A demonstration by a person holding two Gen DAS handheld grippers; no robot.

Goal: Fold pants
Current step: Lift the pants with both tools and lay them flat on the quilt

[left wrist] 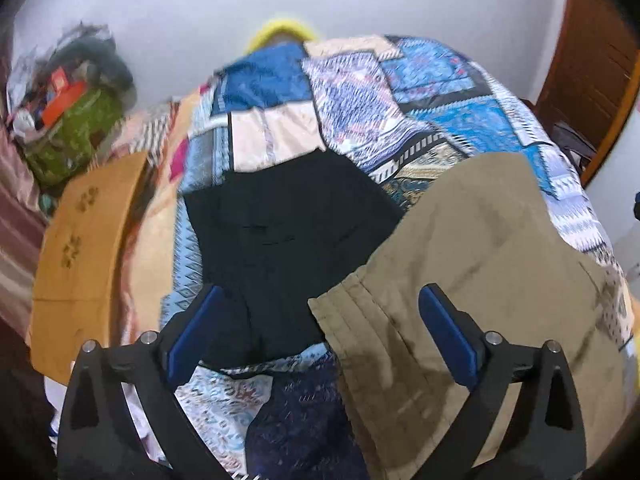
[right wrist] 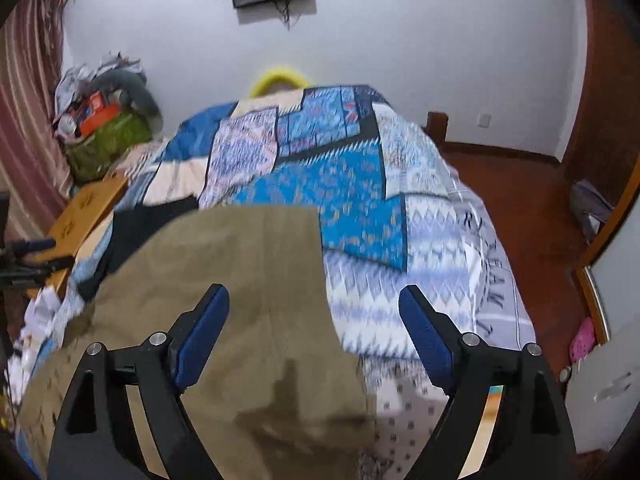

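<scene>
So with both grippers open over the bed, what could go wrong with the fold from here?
1. The black garment lies against the khaki pants; the left gripper spans both, so closing may catch both.
2. The right gripper straddles the pants' edge and the quilt; it may pinch quilt too.
3. The pants look rumpled, so any fold may set unevenly.

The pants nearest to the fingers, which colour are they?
Khaki pants, olive-tan; the right wrist view shows them best.

White wall (right wrist: 400, 40), red-brown floor (right wrist: 520, 200), patchwork-covered bed (right wrist: 340, 184).
</scene>
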